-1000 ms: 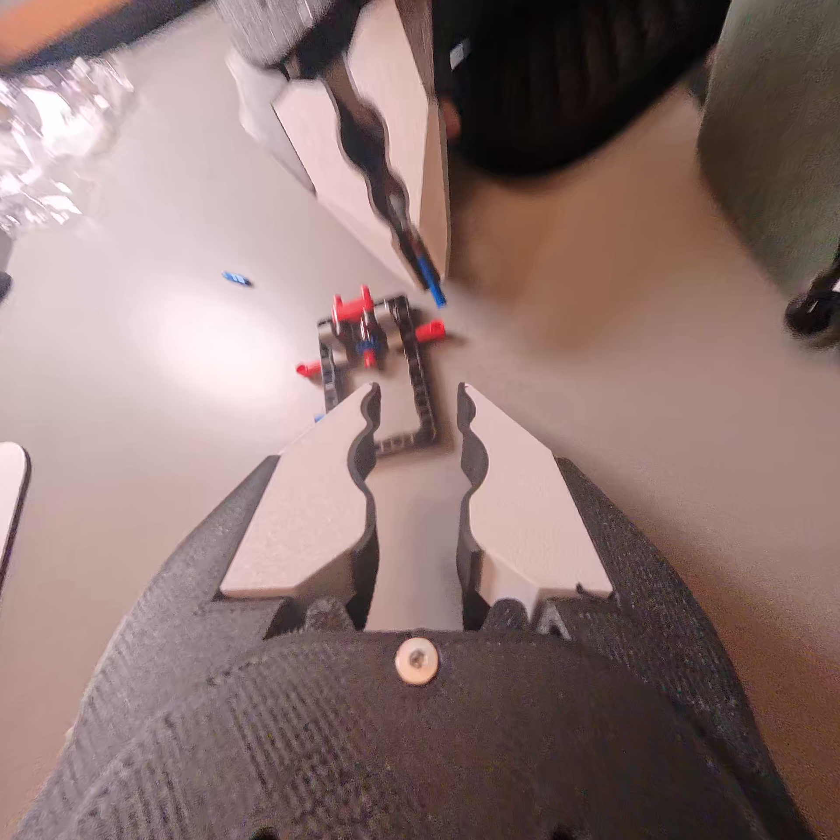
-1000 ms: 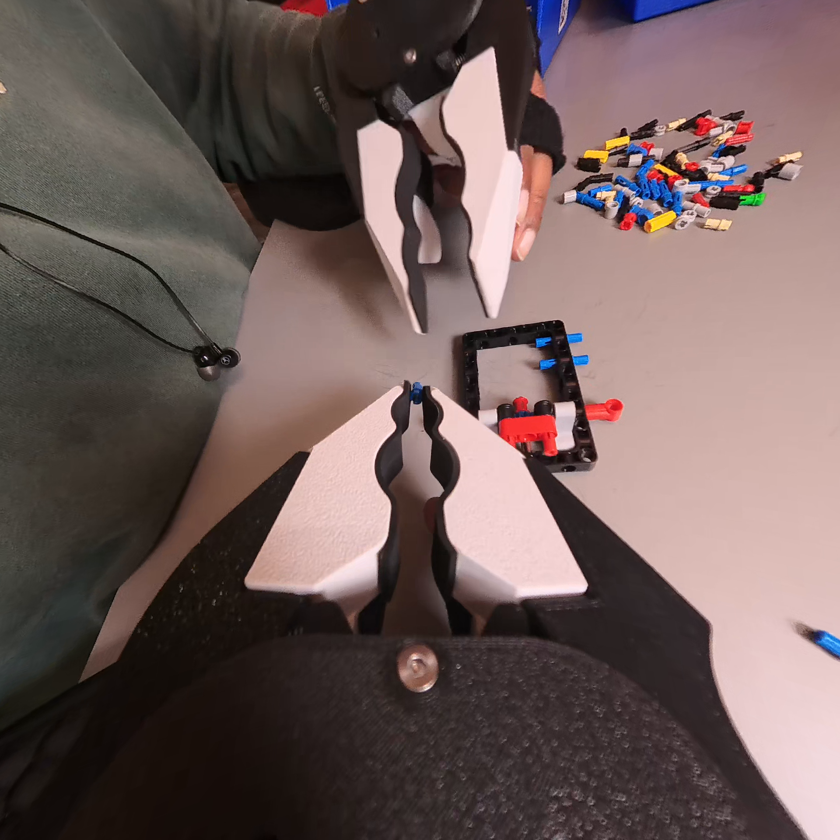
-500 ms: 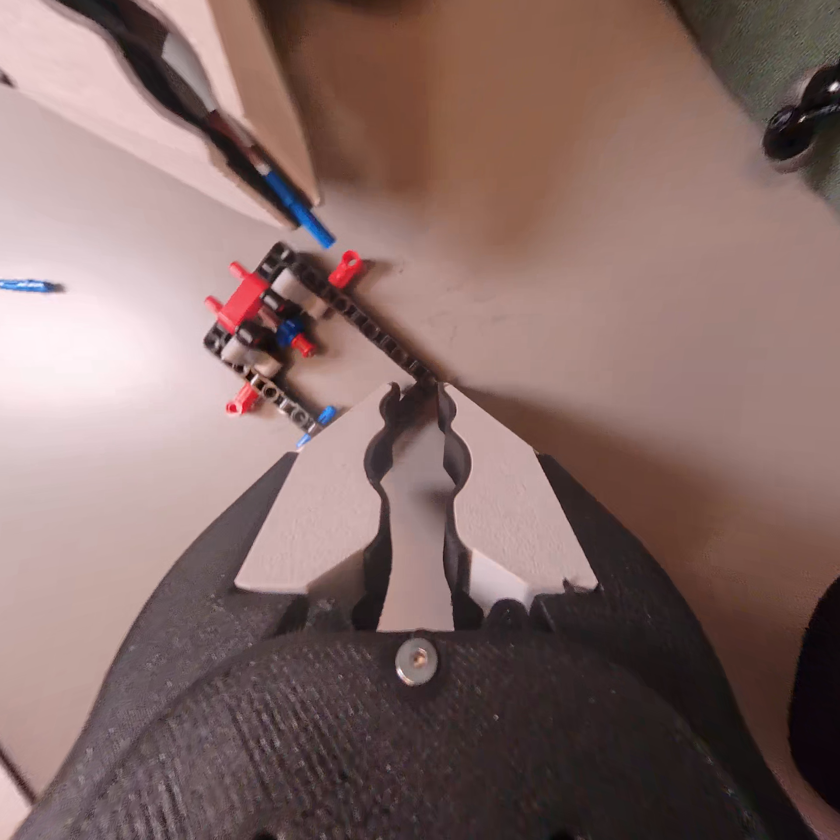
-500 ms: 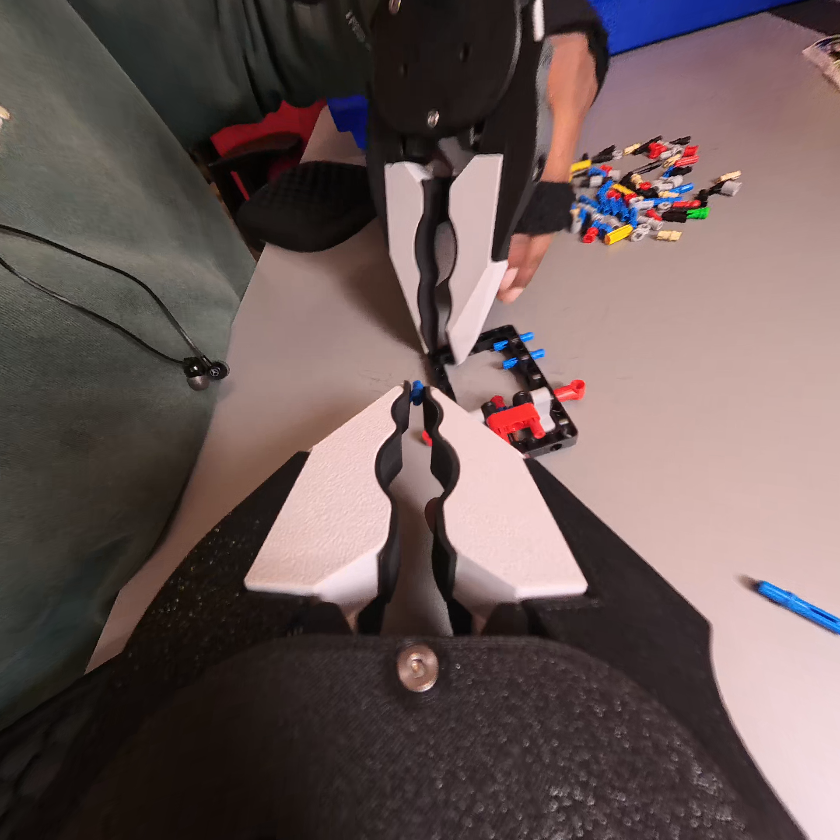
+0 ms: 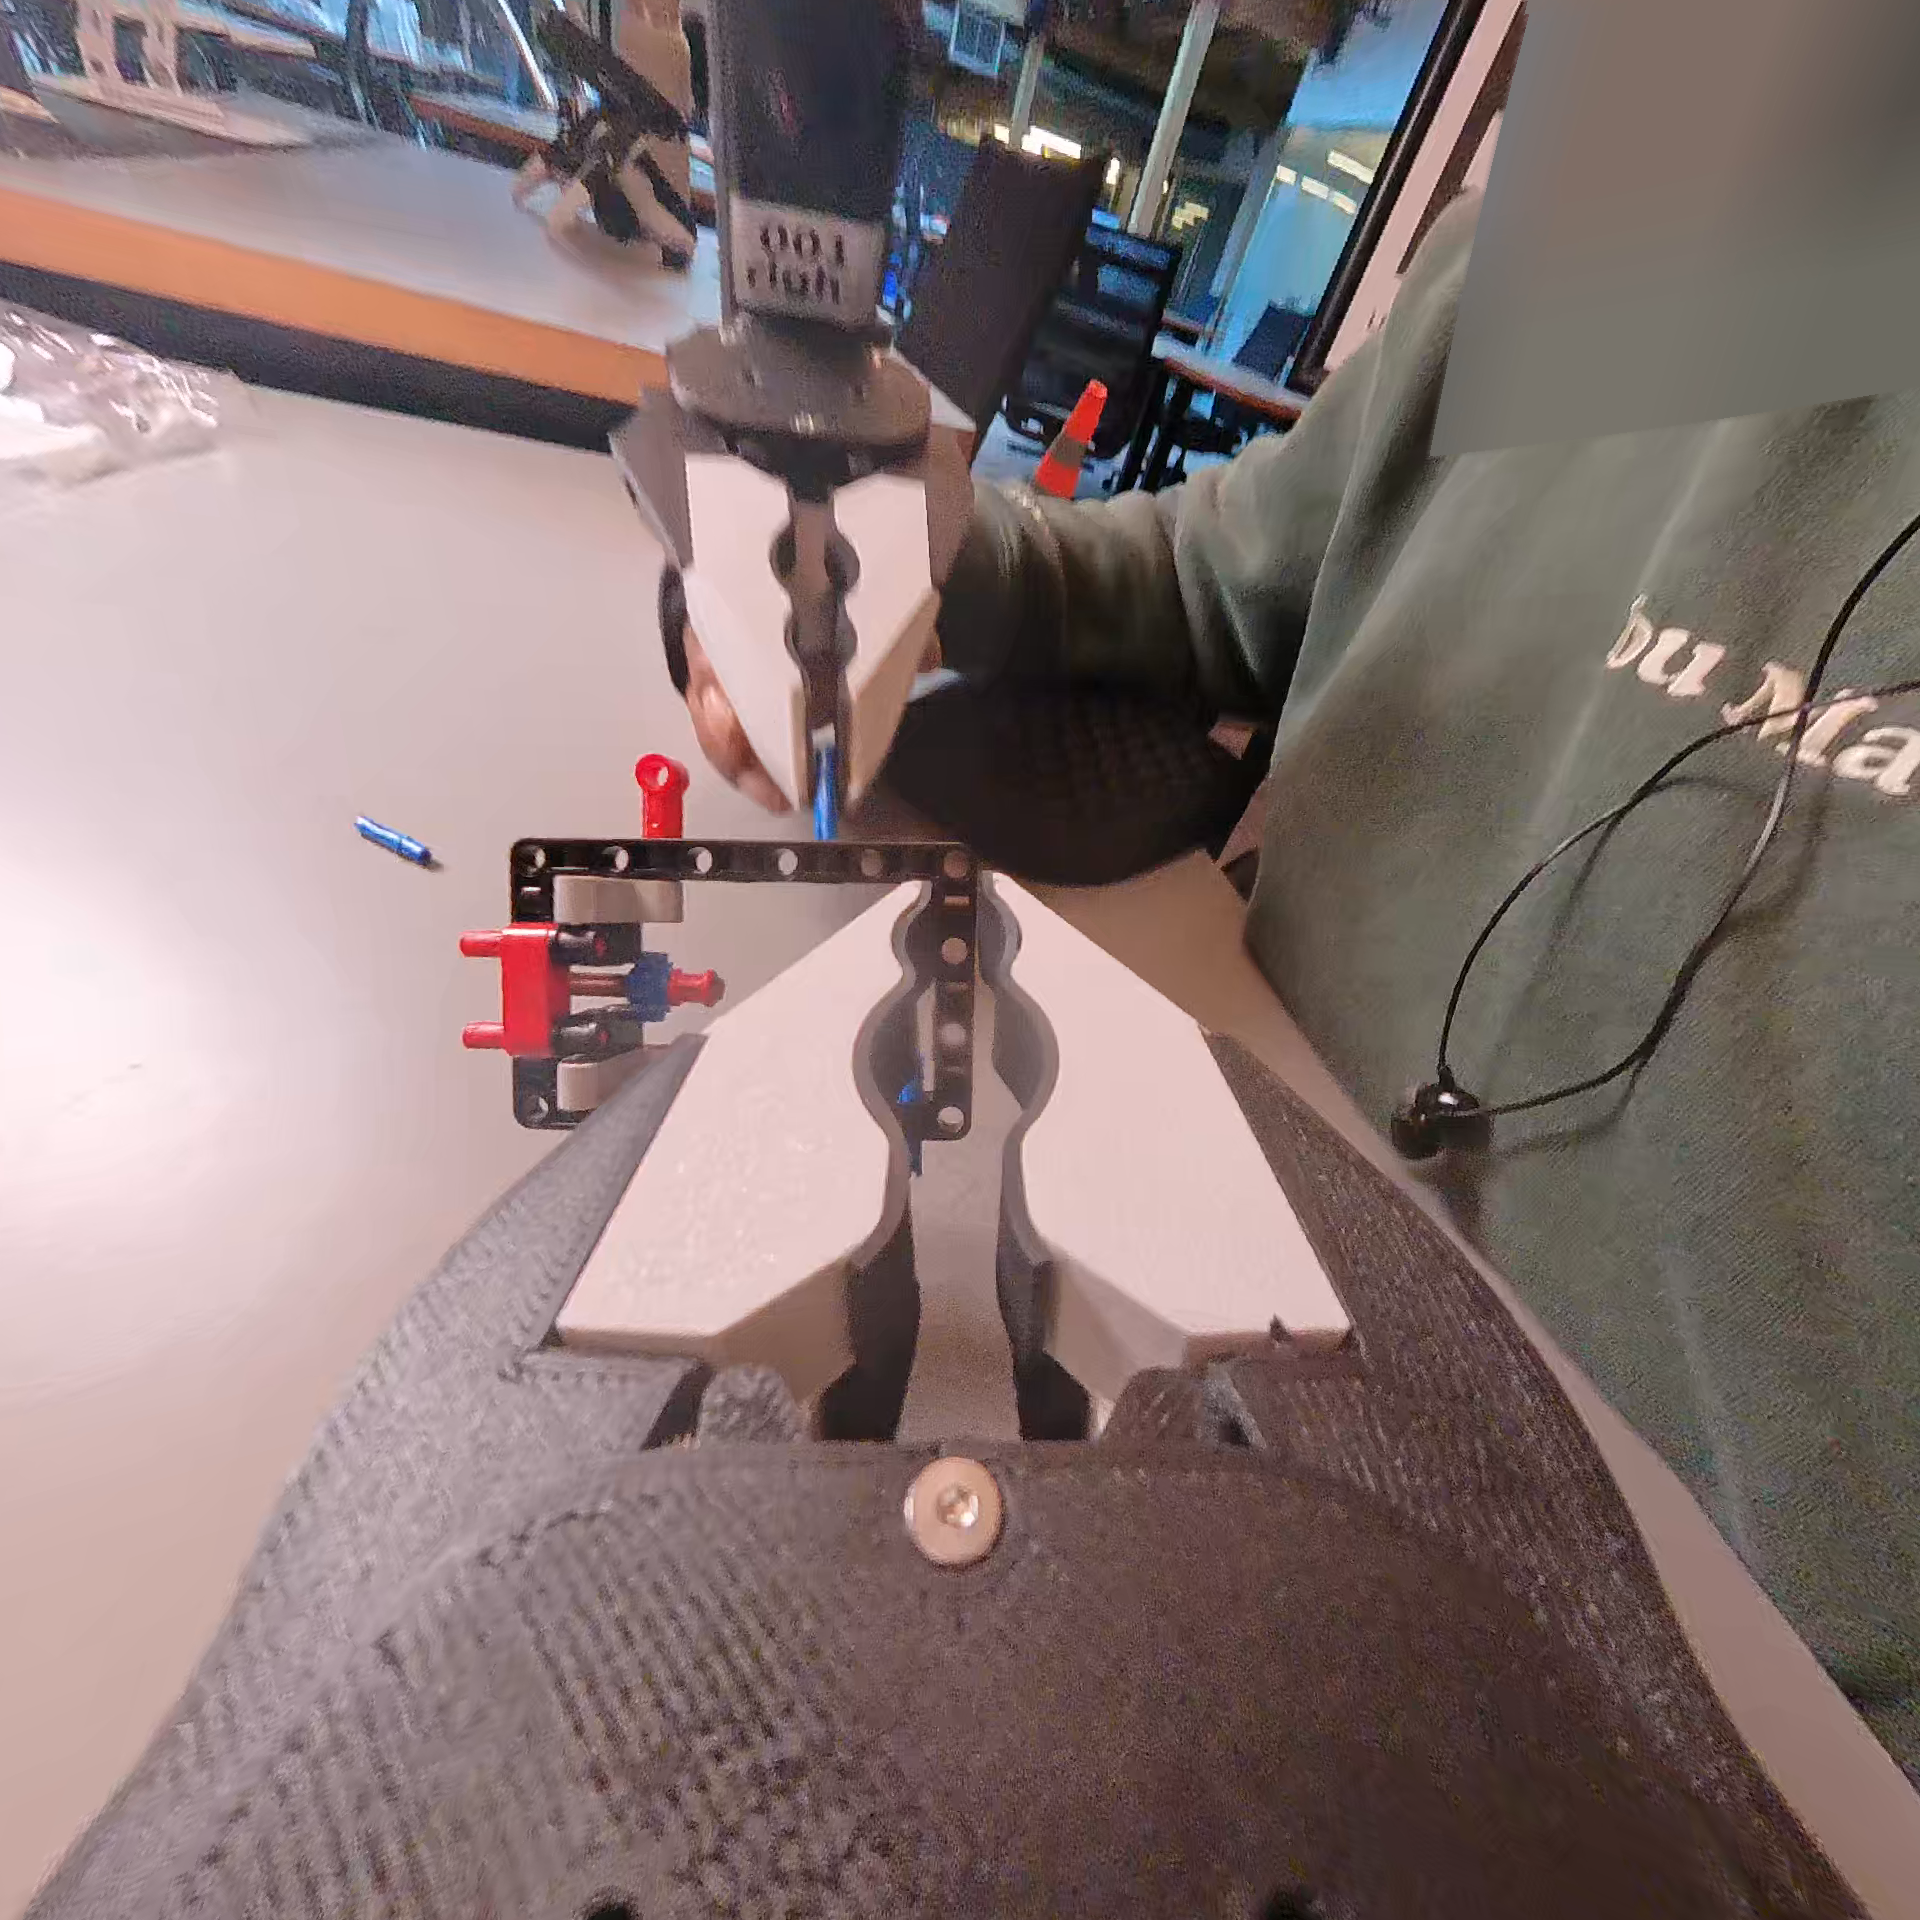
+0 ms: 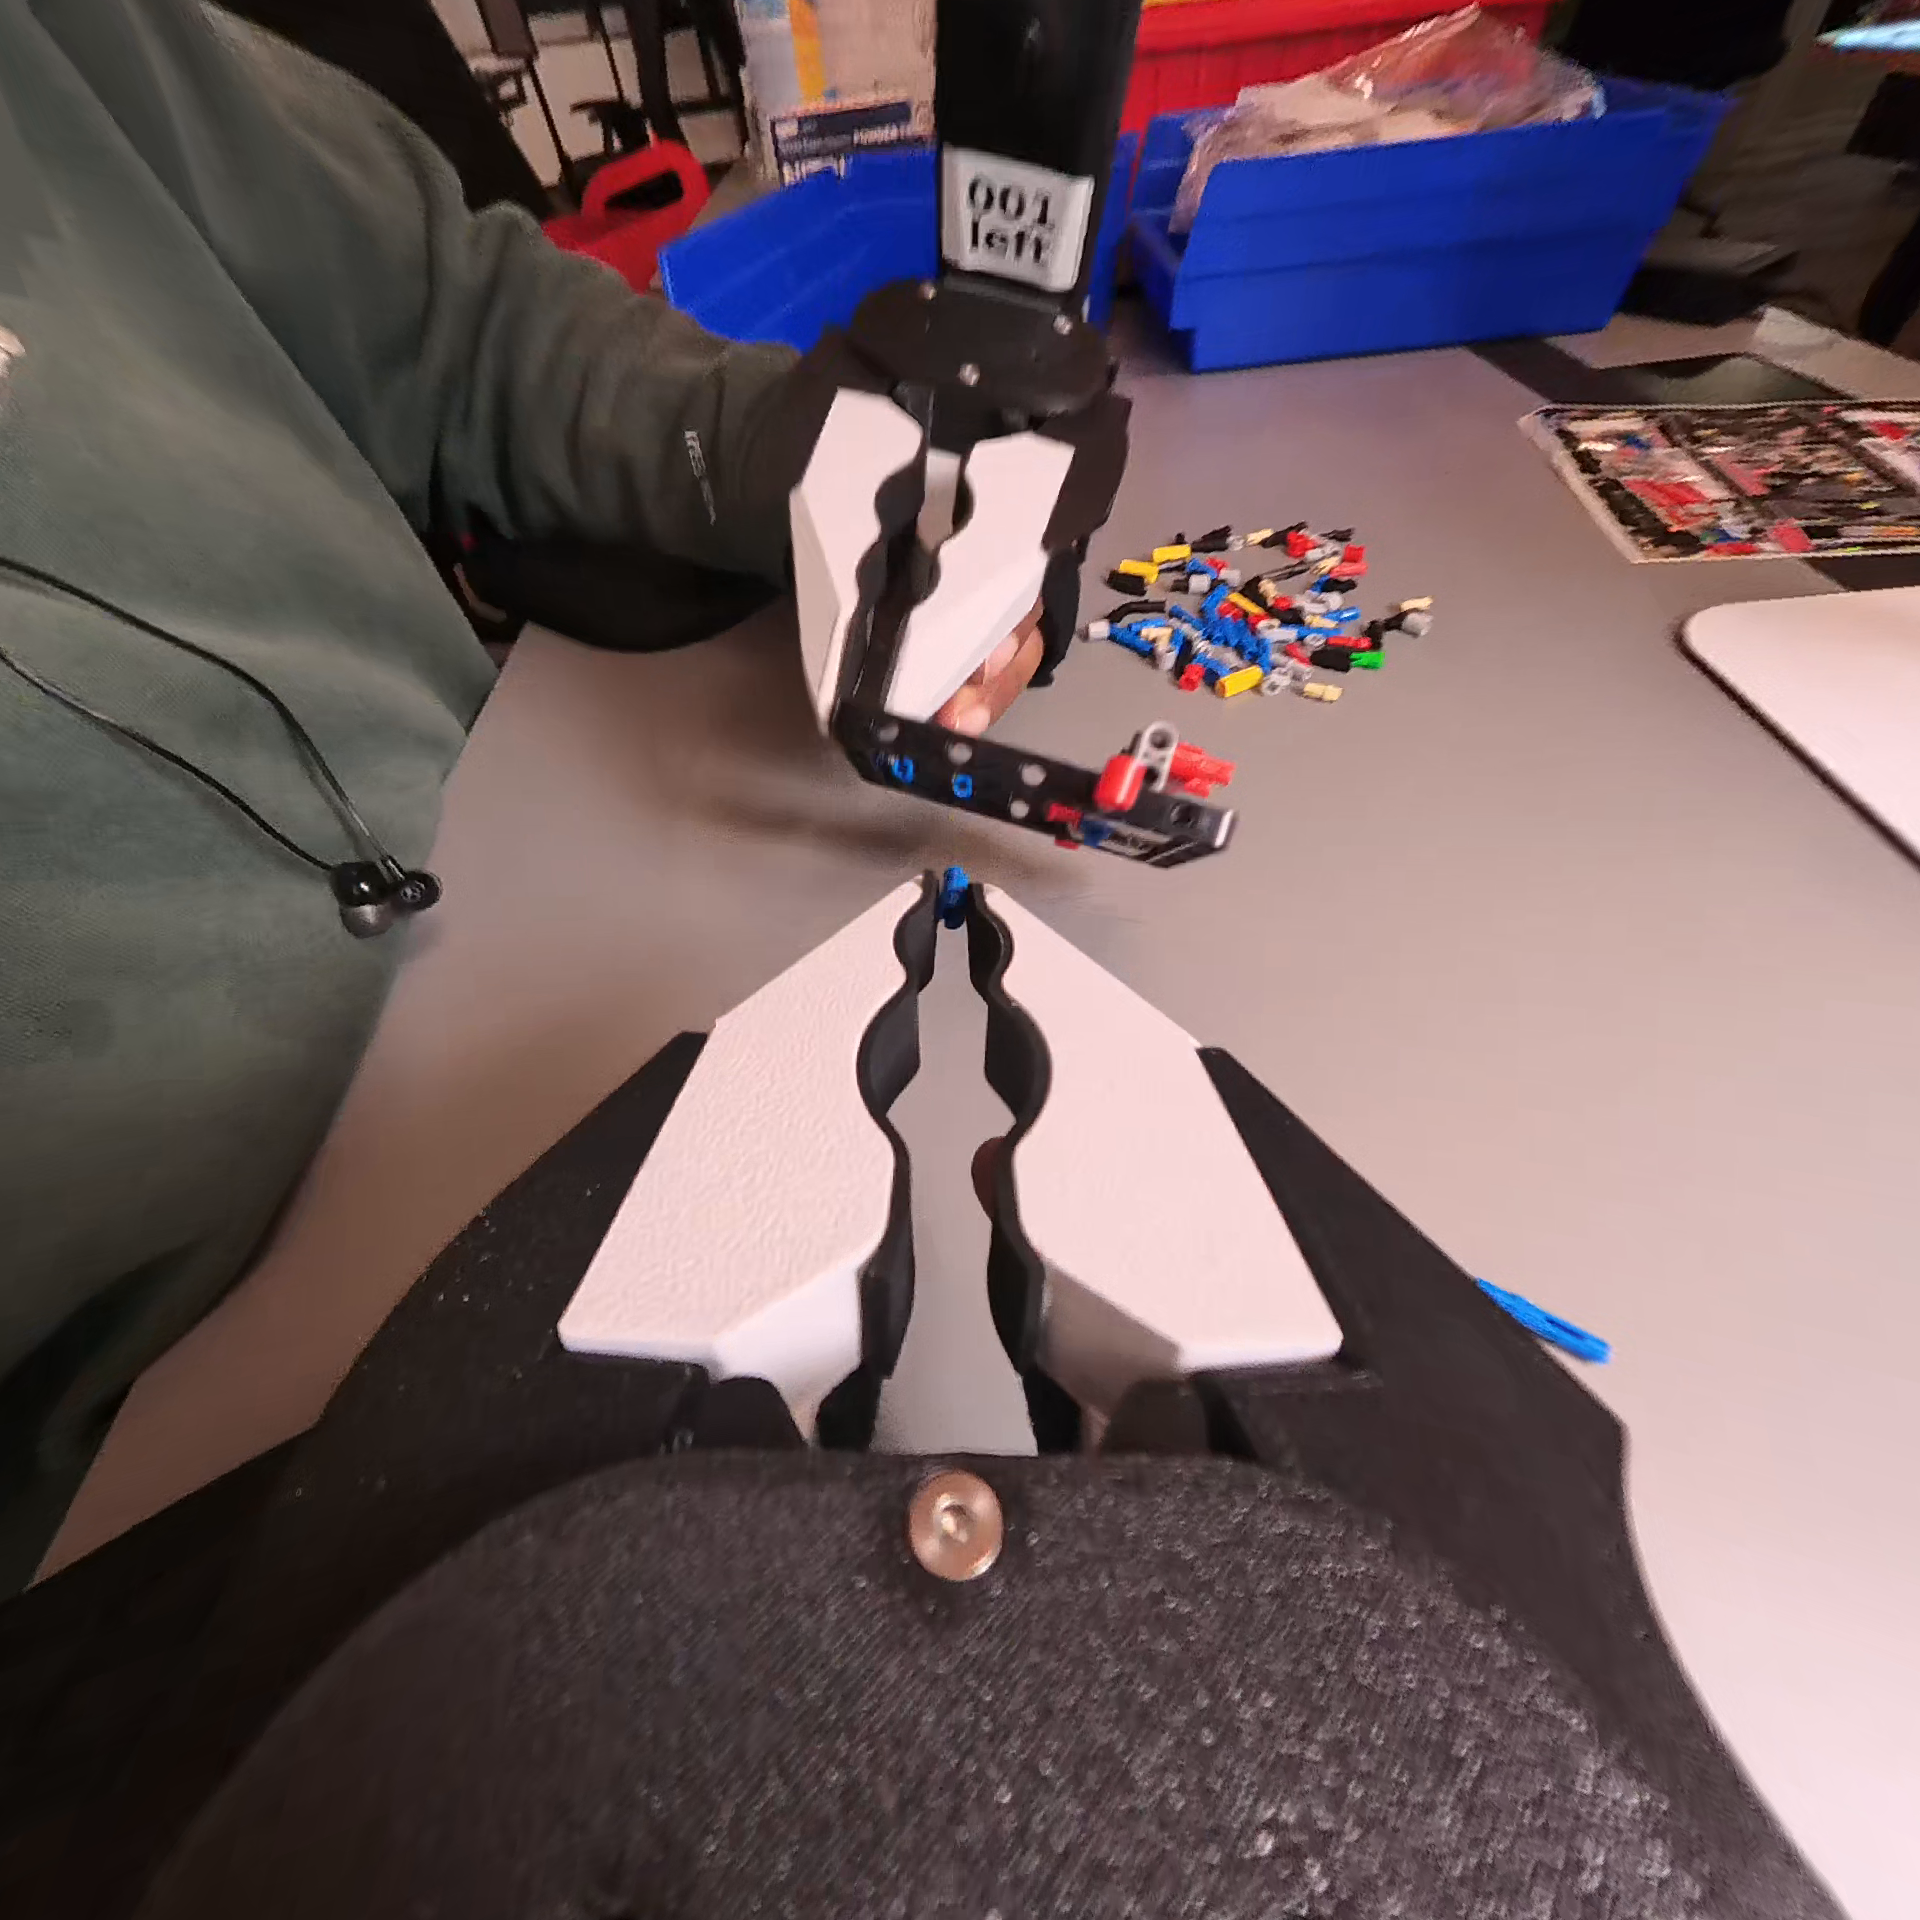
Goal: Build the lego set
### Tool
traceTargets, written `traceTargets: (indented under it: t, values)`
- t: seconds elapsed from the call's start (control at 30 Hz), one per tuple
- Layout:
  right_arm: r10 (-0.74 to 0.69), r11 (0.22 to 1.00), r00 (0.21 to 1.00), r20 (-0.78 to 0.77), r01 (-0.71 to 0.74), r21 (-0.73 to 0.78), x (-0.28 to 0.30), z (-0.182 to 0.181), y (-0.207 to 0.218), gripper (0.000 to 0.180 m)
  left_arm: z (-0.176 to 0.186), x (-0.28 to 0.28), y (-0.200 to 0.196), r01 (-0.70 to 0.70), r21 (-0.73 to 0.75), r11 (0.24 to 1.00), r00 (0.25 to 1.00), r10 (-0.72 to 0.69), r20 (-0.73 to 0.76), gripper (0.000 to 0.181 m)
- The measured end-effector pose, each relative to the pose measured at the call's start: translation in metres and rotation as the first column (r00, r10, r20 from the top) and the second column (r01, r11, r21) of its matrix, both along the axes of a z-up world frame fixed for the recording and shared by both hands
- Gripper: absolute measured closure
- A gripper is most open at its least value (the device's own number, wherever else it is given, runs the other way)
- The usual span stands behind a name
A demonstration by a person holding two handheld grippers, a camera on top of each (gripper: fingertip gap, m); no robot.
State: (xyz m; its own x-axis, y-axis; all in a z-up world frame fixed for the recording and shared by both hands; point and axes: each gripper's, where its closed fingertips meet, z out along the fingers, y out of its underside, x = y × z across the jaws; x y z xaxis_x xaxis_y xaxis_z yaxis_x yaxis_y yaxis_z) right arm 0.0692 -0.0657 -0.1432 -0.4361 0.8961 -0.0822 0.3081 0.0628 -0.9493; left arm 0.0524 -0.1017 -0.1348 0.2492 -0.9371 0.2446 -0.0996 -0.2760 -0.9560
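Note:
My left gripper (image 5: 951, 883) is shut on one short side of the black lego frame (image 5: 727, 860) and holds it up off the grey table. Red, grey and blue parts (image 5: 540, 987) sit at the frame's far end. In the right wrist view the left gripper (image 6: 857, 717) holds the frame (image 6: 1029, 784) tilted above the table. My right gripper (image 6: 948, 894) is shut on a small blue pin (image 6: 950, 900), just short of the frame. In the left wrist view the right gripper (image 5: 826, 805) points down at the frame's top bar with the blue pin (image 5: 826, 779).
A pile of small loose lego parts (image 6: 1257, 623) lies beyond the frame. A loose blue pin (image 5: 393, 840) lies on the table; it also shows in the right wrist view (image 6: 1543, 1320). Blue bins (image 6: 1403, 218), an instruction booklet (image 6: 1725, 478) and a white tray (image 6: 1829, 675) lie to the right. A person in a green sweater (image 5: 1610, 935) sits close by. My right fingertips sit around 5 cm from my left ones.
My left gripper closed on the frame's end and lifted it off the table, turning it upright. My right gripper kept the blue pin and now faces the raised frame.

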Motion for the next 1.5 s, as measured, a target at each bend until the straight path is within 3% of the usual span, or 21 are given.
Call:
traceTargets:
  t: [0.13,0.3,0.5,0.8,1.03,1.2,1.37,1.5]
  values:
    - [-0.002,1.000,1.000,-0.028,0.003,0.011,-0.017,-0.004,-0.014,0.177,0.013,0.005,-0.001,0.012,0.002,1.000,0.997,-0.012,0.073,0.176]
    - [-0.055,0.987,0.994,-0.095,0.040,-0.153,-0.024,0.009,-0.005,0.177,0.014,0.009,0.005,0.008,-0.006,1.000,0.995,-0.008,0.095,0.176]
    - [-0.137,0.909,0.962,-0.238,0.027,-0.415,-0.027,0.046,0.012,0.177,0.049,0.009,0.022,-0.047,0.022,0.999,0.980,0.042,0.193,0.175]
    - [-0.231,0.791,0.925,-0.301,-0.001,-0.611,-0.034,0.077,0.022,0.177,0.080,0.017,0.039,-0.068,0.054,0.996,0.957,0.050,0.287,0.174]
    - [-0.308,0.845,0.886,-0.346,0.088,-0.527,-0.032,0.080,0.033,0.177,0.077,0.007,0.046,-0.205,0.115,0.972,0.965,0.180,0.191,0.164]
    - [-0.414,0.891,0.831,-0.371,0.285,-0.354,-0.032,0.077,0.046,0.177,0.066,-0.002,0.059,-0.399,0.217,0.891,0.916,0.400,0.040,0.152]
    - [-0.531,0.845,0.751,-0.392,0.501,-0.185,-0.037,0.075,0.059,0.177,0.075,0.007,0.072,-0.585,0.403,0.704,0.772,0.635,0.011,0.149]
    - [-0.555,0.810,0.716,-0.423,0.581,-0.080,-0.037,0.074,0.063,0.178,0.072,0.008,0.078,-0.606,0.309,0.733,0.775,0.631,0.022,0.148]
